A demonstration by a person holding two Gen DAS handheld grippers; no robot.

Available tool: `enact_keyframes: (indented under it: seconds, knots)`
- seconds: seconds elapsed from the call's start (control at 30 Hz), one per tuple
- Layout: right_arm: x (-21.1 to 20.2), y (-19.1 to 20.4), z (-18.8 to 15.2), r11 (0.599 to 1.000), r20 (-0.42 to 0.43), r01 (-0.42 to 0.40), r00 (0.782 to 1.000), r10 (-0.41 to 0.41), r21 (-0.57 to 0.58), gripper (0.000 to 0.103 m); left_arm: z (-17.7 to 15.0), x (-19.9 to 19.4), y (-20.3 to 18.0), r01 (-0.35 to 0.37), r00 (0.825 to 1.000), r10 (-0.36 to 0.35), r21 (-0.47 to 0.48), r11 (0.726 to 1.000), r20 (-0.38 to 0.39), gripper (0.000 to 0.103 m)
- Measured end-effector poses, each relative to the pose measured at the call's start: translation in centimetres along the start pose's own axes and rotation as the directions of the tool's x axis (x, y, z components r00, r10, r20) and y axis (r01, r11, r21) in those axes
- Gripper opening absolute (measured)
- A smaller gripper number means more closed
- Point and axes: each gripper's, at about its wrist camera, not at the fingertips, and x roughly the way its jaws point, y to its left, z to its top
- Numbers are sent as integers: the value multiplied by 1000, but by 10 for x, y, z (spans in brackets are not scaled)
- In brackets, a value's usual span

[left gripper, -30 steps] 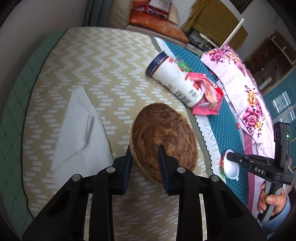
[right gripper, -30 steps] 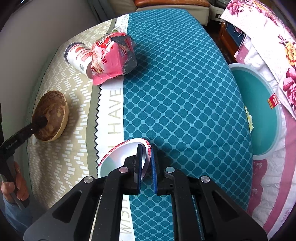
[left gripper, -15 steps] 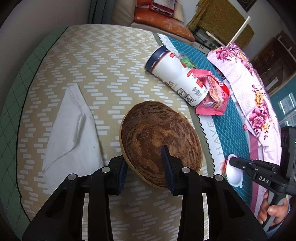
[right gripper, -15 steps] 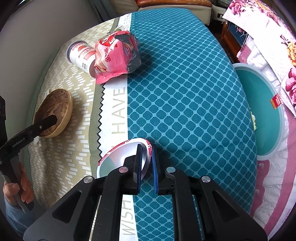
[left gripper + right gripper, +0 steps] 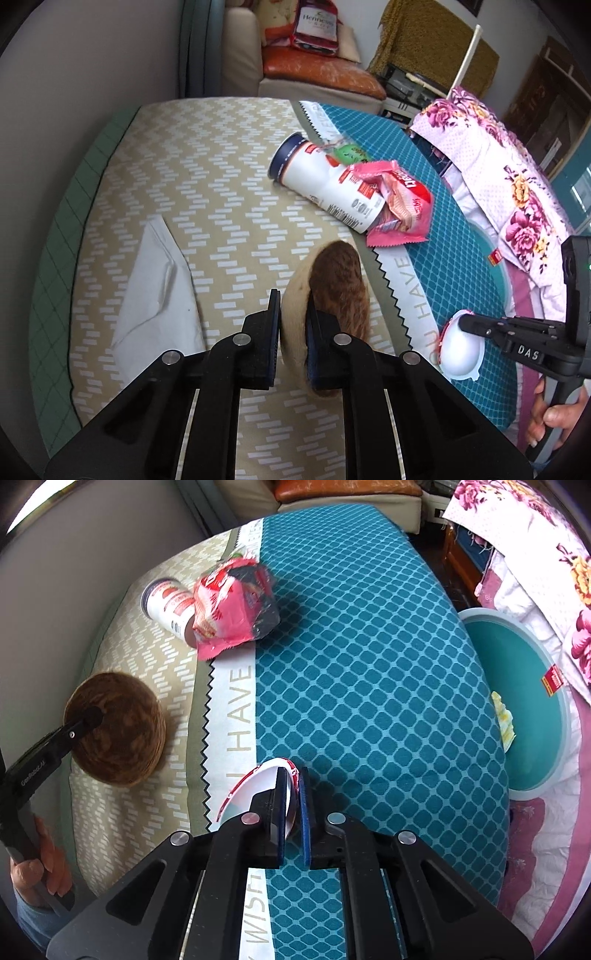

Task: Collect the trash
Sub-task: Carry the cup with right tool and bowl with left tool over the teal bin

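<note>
Left wrist view: the left gripper (image 5: 291,328) has just closed and pinches the rim of the brown wooden bowl (image 5: 334,291), tipped on edge over the beige cloth, with a white napkin (image 5: 157,291) to its left and a white can (image 5: 325,181) against a pink wrapper (image 5: 400,206) beyond. Right wrist view: the right gripper (image 5: 293,812) clamps the white cup (image 5: 255,790) on the table's lettered strip, a teal basin (image 5: 524,705) sitting off the table's right edge.

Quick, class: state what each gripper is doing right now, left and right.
Left gripper: closed on the rim of the brown bowl.
Right gripper: closed on the rim of the white cup.
</note>
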Motion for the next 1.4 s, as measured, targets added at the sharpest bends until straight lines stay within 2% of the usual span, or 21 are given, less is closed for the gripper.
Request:
enact_keyframes:
  seconds: [0.3,0.7,0.93,1.4]
  knots:
    - [-15,-18,2,999,42,-40,998,39,36,6,2,-10,-22,25,1000,-25,37,999,-2,13]
    - [-35,-56,6,991,111,-74,992,62,107,6,5,-11,-64,16,1000,-13,120,993,-21,13]
    - [-56,-86,11,987,183,-73,982,46,143,6,11,-3,-109,40,999,-33,200,979,-41,13]
    - [-109,-167,17,966,327,-90,945,5,244,6,32,23,-213,126,990,-98,335,934,-102,13]
